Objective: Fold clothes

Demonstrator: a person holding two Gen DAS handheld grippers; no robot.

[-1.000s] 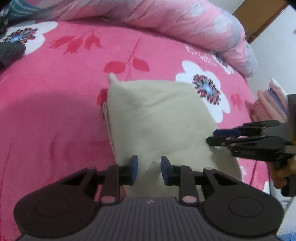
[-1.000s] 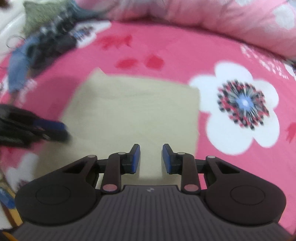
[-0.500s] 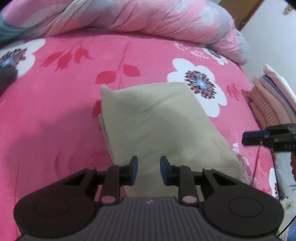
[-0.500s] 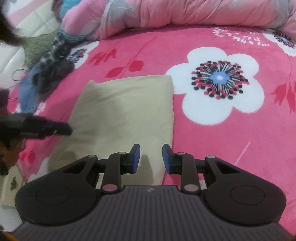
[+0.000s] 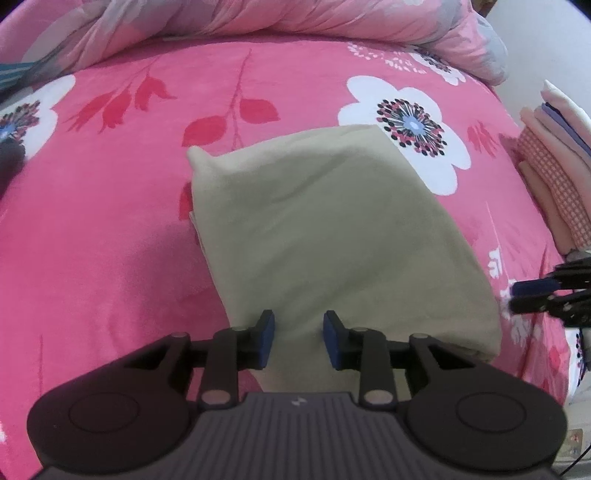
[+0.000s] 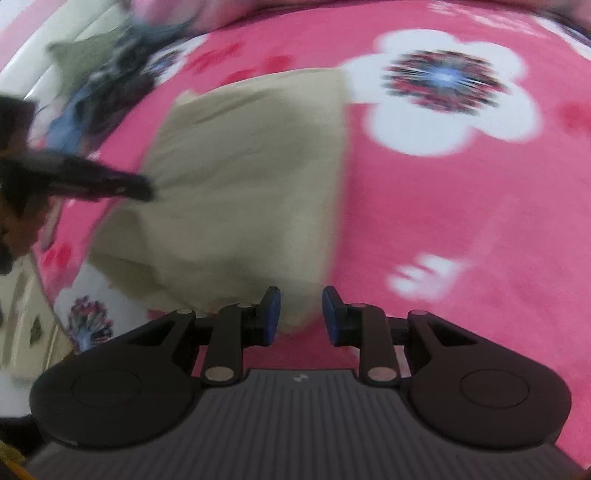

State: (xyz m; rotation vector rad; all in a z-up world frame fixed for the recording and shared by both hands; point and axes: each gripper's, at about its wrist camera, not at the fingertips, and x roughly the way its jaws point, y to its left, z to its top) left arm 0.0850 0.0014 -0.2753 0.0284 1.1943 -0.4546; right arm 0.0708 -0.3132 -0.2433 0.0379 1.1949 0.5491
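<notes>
A folded beige garment (image 5: 332, 236) lies flat on the pink flowered bedspread (image 5: 103, 221); it also shows in the right wrist view (image 6: 251, 184). My left gripper (image 5: 298, 339) is open and empty, its pads over the garment's near edge. My right gripper (image 6: 300, 314) is open and empty at the garment's near right corner. In the left wrist view the right gripper (image 5: 532, 291) shows at the right edge, off the cloth. In the right wrist view the left gripper (image 6: 140, 188) shows blurred at the garment's left side.
A rolled pink quilt (image 5: 295, 18) runs along the far side of the bed. A stack of folded clothes (image 5: 554, 155) sits at the right edge. A heap of dark and blue unfolded clothes (image 6: 107, 85) lies at the far left. The bed's edge is near right.
Both grippers have drawn back from the garment toward its near edge. The right gripper left the cloth's right side and now hangs off it. The garment lies as before.
</notes>
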